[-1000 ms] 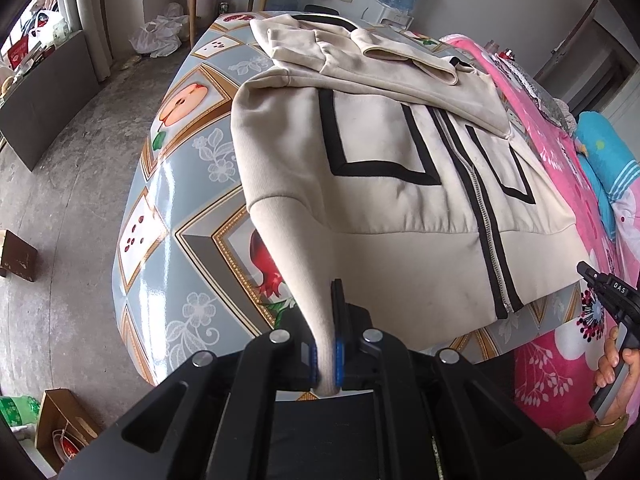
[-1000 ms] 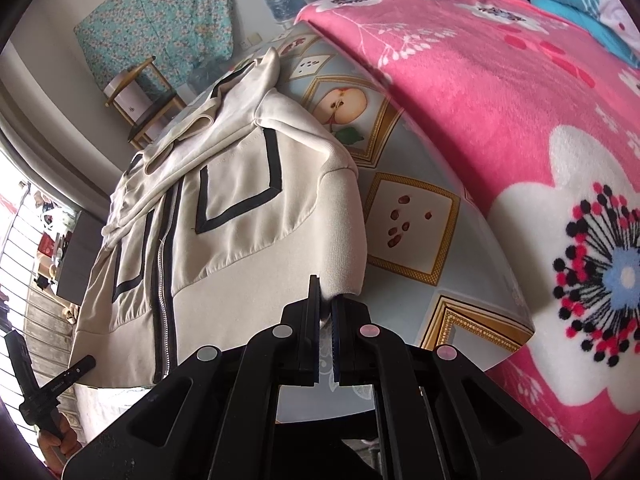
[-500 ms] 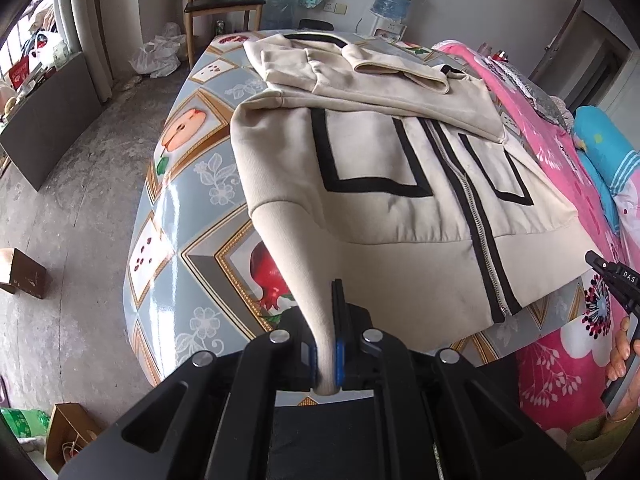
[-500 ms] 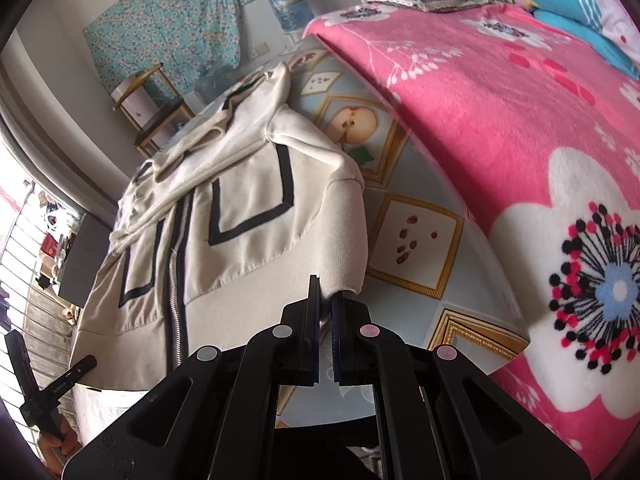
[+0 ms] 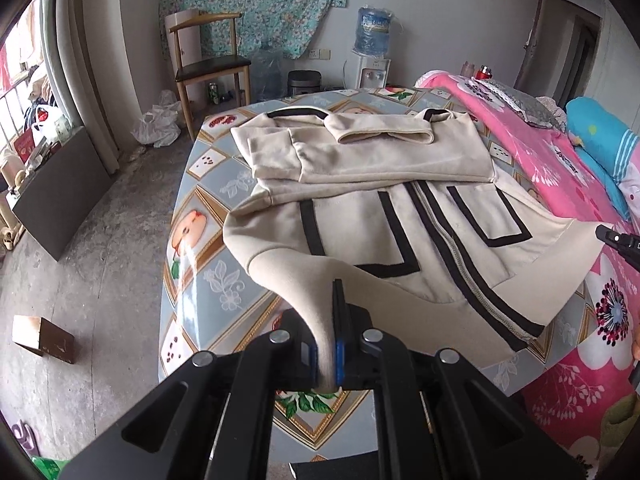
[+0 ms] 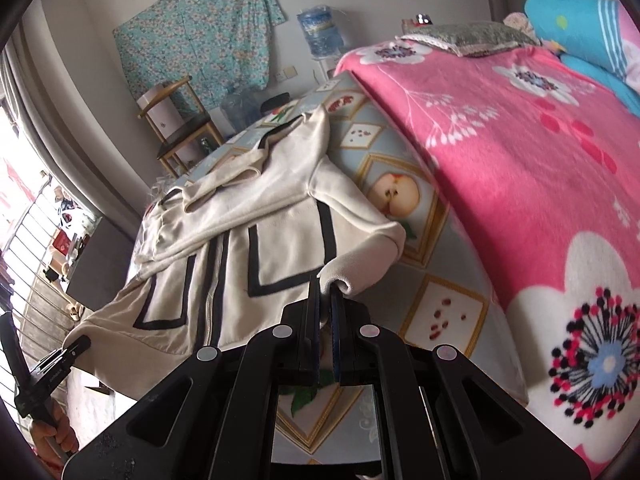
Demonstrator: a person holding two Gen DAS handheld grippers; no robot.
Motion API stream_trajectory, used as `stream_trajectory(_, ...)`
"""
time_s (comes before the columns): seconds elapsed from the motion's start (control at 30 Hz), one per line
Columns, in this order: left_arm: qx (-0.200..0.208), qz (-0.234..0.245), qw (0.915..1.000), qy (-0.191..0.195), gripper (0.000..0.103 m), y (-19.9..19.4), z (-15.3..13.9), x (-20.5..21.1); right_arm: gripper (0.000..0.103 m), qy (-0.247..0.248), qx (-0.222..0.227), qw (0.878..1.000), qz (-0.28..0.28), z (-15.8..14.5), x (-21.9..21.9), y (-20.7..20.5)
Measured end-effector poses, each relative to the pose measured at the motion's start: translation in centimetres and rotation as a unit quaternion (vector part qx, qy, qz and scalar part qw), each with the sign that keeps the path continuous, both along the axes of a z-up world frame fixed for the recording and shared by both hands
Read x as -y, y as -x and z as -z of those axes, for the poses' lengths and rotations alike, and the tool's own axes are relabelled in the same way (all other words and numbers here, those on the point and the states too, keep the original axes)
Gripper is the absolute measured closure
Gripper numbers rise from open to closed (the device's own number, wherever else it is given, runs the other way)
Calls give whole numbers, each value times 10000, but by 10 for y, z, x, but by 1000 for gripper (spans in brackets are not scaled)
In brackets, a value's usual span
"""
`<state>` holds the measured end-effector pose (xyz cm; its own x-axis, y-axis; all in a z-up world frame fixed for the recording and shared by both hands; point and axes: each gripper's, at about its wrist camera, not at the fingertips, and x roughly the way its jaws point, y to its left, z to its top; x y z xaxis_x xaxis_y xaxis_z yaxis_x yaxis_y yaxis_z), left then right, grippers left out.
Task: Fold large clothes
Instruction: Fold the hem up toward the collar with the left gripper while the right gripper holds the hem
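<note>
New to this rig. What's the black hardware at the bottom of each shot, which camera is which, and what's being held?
There is no robot here: a person holds a handheld two-finger gripper in each hand, with a fisheye camera on each looking forward along its fingers. The black hardware is the gripper itself.

One picture is from the left gripper, the other from the right gripper. Each also catches the other gripper at its edge.

A cream zip jacket with black trim lies on a table covered in a fruit-print cloth, beside a pink floral blanket. Its top part is already folded down.

Both sets of jaws are shut on the jacket's bottom hem, one at each corner, lifting it off the table.
</note>
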<state>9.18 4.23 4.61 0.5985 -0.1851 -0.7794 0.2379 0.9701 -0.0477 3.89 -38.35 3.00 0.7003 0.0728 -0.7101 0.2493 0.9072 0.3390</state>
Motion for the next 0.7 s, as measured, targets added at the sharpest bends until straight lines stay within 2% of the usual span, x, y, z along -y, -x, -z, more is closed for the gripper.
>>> stream_trajectory(0.13, 79, -9, 9999, -145, 97, -19, -5, 3, 99, -12, 100, 9999, 11, -9, 2, -13)
stream_trajectory(0.37, -79, -90, 9996, -268, 97, -48, -6, 14, 99, 93, 90, 9999, -59, -15, -5, -40)
stream_trajectory(0.7, -57, -140, 9993, -354, 97, -68, -3, 21, 99, 263, 57, 9996, -82, -19, -9, -67)
